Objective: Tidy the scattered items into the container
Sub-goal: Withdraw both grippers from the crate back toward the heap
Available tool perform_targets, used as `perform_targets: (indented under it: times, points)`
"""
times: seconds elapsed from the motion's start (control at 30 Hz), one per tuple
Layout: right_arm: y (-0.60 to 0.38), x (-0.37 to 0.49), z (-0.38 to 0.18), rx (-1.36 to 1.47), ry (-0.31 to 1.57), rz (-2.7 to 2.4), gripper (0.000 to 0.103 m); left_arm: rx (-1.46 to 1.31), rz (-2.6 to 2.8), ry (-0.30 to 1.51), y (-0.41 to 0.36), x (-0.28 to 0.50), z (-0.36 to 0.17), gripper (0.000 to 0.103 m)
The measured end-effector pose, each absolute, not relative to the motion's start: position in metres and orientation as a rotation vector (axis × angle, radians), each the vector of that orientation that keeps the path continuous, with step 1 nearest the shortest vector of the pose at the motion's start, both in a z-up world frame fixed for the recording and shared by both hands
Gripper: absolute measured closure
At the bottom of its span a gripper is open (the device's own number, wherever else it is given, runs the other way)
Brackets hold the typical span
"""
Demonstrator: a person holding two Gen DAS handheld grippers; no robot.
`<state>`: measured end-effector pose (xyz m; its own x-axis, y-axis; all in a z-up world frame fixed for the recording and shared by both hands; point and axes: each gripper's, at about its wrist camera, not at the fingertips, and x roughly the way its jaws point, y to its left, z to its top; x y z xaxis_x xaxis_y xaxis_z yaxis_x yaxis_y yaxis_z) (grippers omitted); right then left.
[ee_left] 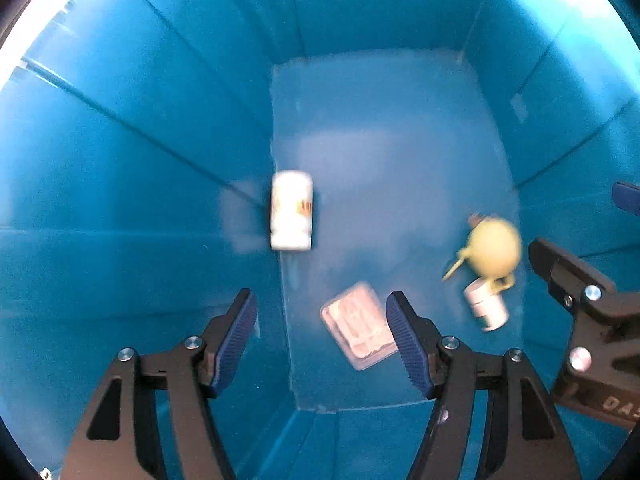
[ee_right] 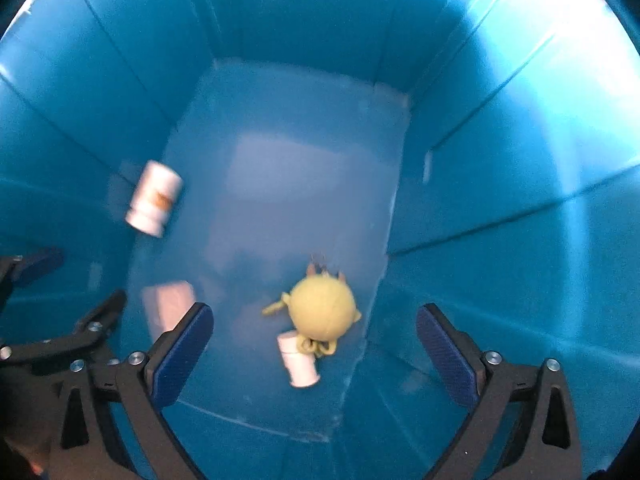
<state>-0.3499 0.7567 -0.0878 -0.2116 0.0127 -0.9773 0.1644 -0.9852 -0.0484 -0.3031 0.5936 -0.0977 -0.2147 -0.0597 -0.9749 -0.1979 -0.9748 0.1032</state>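
Note:
Both views look down into a deep blue bin (ee_left: pixel 140 200) (ee_right: pixel 500 200). On its floor lie a white bottle with an orange label (ee_left: pixel 291 210) (ee_right: pixel 154 199), a clear flat plastic packet (ee_left: pixel 358 325) (ee_right: pixel 168 310), a yellow-green round plush toy (ee_left: pixel 494 249) (ee_right: pixel 322 307) and a small white bottle (ee_left: pixel 486 306) (ee_right: pixel 299 358) beside the toy. My left gripper (ee_left: pixel 322 338) is open and empty above the packet. My right gripper (ee_right: pixel 314 354) is open and empty above the toy; it also shows at the right edge of the left wrist view (ee_left: pixel 576 280).
The bin's ribbed walls rise on all sides. Bright light falls on the upper rim (ee_right: pixel 520 0). The far half of the bin floor (ee_left: pixel 380 120) shows only a pale reflection. The left gripper appears at the left edge of the right wrist view (ee_right: pixel 60 328).

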Motion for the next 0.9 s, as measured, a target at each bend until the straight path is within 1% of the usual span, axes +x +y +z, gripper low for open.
perform_targets:
  times: [0.1,0.17,0.23,0.33,0.43,0.57,0.67,0.77,0.9]
  points:
    - [0.745,-0.343,-0.046,1.735,0.242,-2.470,0.000,-1.724,2.427,0.270,0.593,-0.299,-0.048,0.037]
    - [0.742,-0.326,-0.017,1.609,0.264,-2.556,0.000,-1.611,2.461,0.207,0.588,-0.289,-0.021,0.036]
    - [0.735,-0.303,0.003,1.484,0.261,-2.625,0.000,-1.497,2.499,0.152,0.580,-0.270,0.000,0.028]
    - [0.734,-0.265,0.027,1.314,0.197,-2.713,0.000,-1.333,2.552,0.118,0.572,-0.241,0.025,0.027]
    - [0.732,-0.231,0.036,1.199,0.147,-2.778,0.000,-1.209,2.631,0.091,0.561,-0.214,0.040,0.027]
    - [0.727,-0.193,0.041,1.025,0.147,-2.894,0.000,-1.046,2.750,0.079,0.548,-0.180,0.055,0.027]
    - [0.722,-0.173,0.047,0.899,0.109,-2.943,0.000,-0.938,2.812,0.043,0.537,-0.160,0.066,0.027]
    - [0.713,-0.159,0.052,0.791,0.091,-2.936,0.000,-0.882,2.858,0.015,0.525,-0.145,0.072,0.027]
    - [0.695,-0.153,0.056,0.704,0.097,-2.894,0.000,-0.881,2.922,-0.002,0.509,-0.131,0.072,0.027]
